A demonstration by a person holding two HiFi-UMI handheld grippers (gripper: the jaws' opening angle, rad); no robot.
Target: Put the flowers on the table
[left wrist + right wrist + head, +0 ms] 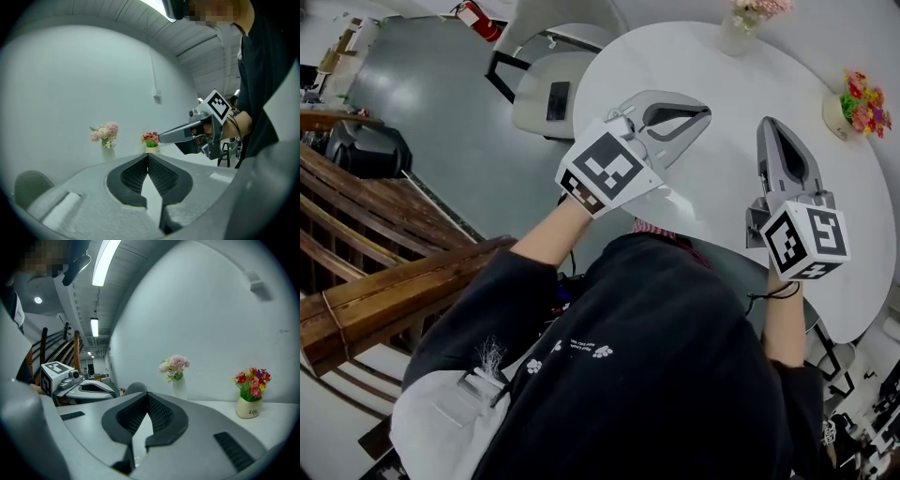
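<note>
Two flower arrangements stand on the round white table [712,187]. One is a pink bunch in a pale vase [750,19] at the far edge, also seen in both gripper views [105,133] [175,366]. The other is a red and yellow bunch in a cream pot [861,105] at the right edge [151,139] [251,397]. My left gripper [703,112] is held over the near part of the table, its jaws meeting at the tips with nothing between them [148,156]. My right gripper [772,124] is beside it, also shut and empty [147,394]. Both point toward the flowers, well short of them.
A grey chair [546,89] with a dark flat object on its seat stands left of the table. Wooden rails [384,281] run along the left. A red fire extinguisher [478,21] is at the back. A white wall rises behind the table.
</note>
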